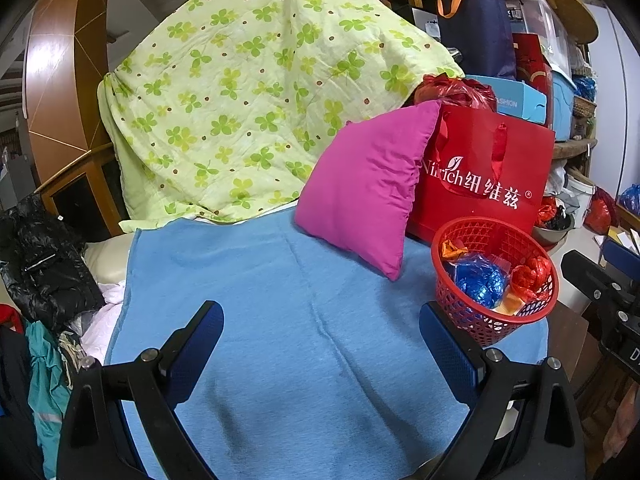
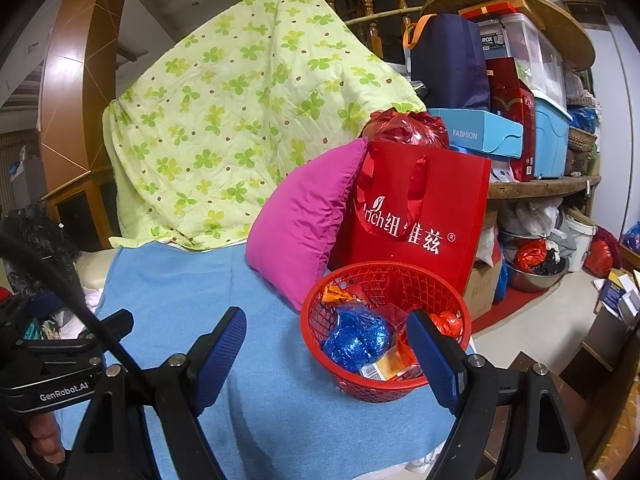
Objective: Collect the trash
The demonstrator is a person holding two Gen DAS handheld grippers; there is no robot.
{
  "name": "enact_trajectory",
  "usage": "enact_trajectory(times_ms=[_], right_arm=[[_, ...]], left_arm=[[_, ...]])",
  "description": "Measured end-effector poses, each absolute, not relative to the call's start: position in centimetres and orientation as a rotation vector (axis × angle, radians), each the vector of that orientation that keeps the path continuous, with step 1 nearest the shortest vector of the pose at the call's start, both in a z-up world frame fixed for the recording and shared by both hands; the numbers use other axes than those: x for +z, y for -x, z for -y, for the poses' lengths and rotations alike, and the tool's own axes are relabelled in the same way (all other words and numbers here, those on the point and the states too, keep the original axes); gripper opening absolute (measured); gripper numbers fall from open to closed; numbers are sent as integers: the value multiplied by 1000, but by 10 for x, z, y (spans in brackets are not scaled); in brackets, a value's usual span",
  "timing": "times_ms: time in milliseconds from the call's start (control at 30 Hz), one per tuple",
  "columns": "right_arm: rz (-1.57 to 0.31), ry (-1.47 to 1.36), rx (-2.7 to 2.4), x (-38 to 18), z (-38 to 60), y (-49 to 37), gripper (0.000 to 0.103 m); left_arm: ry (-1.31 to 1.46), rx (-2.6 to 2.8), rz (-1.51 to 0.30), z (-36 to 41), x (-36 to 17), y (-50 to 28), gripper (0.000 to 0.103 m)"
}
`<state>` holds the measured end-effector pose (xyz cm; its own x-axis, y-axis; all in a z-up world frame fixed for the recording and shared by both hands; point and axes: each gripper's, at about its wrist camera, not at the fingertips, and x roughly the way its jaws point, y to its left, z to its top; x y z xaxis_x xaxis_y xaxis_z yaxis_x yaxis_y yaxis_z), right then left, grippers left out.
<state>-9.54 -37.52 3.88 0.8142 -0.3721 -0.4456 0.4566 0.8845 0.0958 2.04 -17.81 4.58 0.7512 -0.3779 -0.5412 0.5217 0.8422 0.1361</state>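
Observation:
A red mesh basket [image 1: 532,318] [image 2: 316,312] stands on the blue blanket [image 1: 280,300] [image 2: 260,400] at its right edge. It holds a crumpled blue wrapper [image 1: 480,282] [image 2: 356,338], a red crumpled bag [image 1: 530,276] [image 2: 450,322], an orange wrapper [image 1: 452,248] [image 2: 334,294] and a yellow packet [image 2: 384,366]. My left gripper [image 1: 324,344] is open and empty over the blanket, left of the basket. My right gripper [image 2: 328,352] is open and empty, low over the basket's near side.
A pink pillow [image 1: 368,184] [image 2: 304,220] leans on a red paper bag [image 1: 484,176] [image 2: 420,216] behind the basket. A green clover quilt [image 1: 248,92] [image 2: 240,120] drapes the backrest. Clothes [image 1: 44,280] pile at left. Shelves with boxes [image 2: 532,92] stand at right.

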Motion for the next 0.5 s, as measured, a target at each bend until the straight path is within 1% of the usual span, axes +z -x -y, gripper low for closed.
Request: enact_trajectory(times_ms=[500], right_arm=[[-441, -181, -443, 42, 366, 95, 85]], left_arm=[[-272, -513, -533, 178, 45, -20, 98]])
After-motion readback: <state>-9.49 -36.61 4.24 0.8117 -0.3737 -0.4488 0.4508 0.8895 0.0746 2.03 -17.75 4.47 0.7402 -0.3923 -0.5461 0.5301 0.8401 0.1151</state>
